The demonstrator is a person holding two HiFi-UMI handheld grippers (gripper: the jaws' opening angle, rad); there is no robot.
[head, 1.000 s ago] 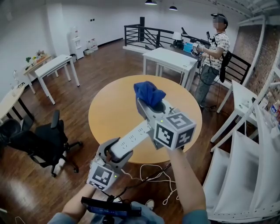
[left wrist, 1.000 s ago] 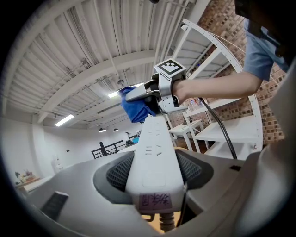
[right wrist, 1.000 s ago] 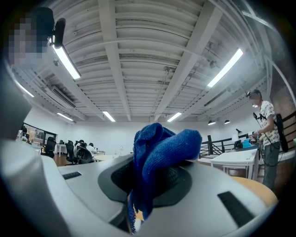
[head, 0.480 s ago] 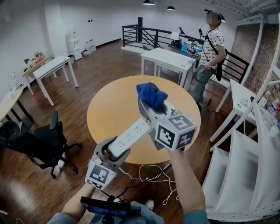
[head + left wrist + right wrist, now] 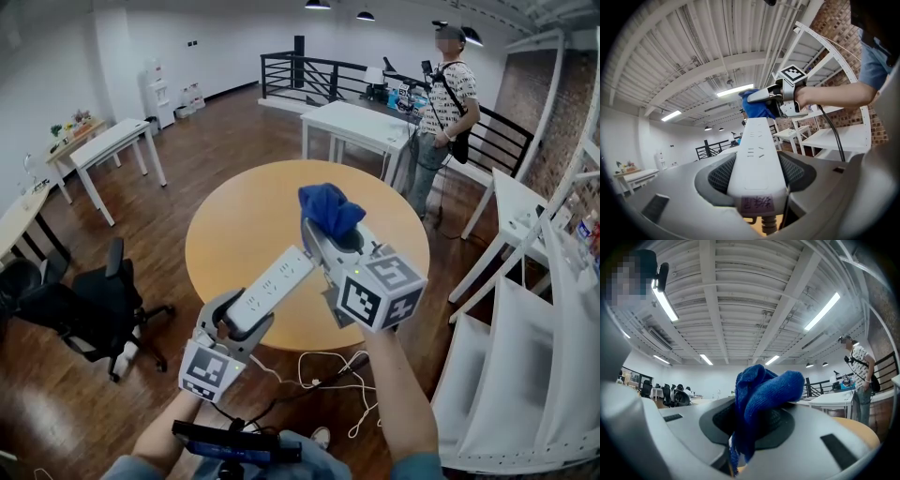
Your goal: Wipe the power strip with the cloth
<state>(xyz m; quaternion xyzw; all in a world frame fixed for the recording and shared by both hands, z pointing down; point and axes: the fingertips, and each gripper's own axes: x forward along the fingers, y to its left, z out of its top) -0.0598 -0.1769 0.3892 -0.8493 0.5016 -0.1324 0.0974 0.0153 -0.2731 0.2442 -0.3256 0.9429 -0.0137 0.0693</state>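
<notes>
My left gripper (image 5: pixel 242 323) is shut on the cord end of a white power strip (image 5: pixel 270 289), which sticks up and to the right above the round wooden table (image 5: pixel 234 234). In the left gripper view the power strip (image 5: pixel 757 159) runs away between the jaws, a purple label at its near end. My right gripper (image 5: pixel 328 230) is shut on a bunched blue cloth (image 5: pixel 328 208), held just beyond the strip's far tip. In the right gripper view the blue cloth (image 5: pixel 761 401) bulges out between the jaws. The strip's white cord (image 5: pixel 328 370) hangs to the floor.
A person (image 5: pixel 445 103) stands beyond the table by a white desk (image 5: pixel 361 127). White shelving (image 5: pixel 534 309) stands at the right. A black office chair (image 5: pixel 98 305) is at the left, and more white desks (image 5: pixel 112 145) stand further back.
The power strip has tilted a little more upright and drifted left. The cloth in my right gripper has shifted slightly right. The person in the background has stepped left.
</notes>
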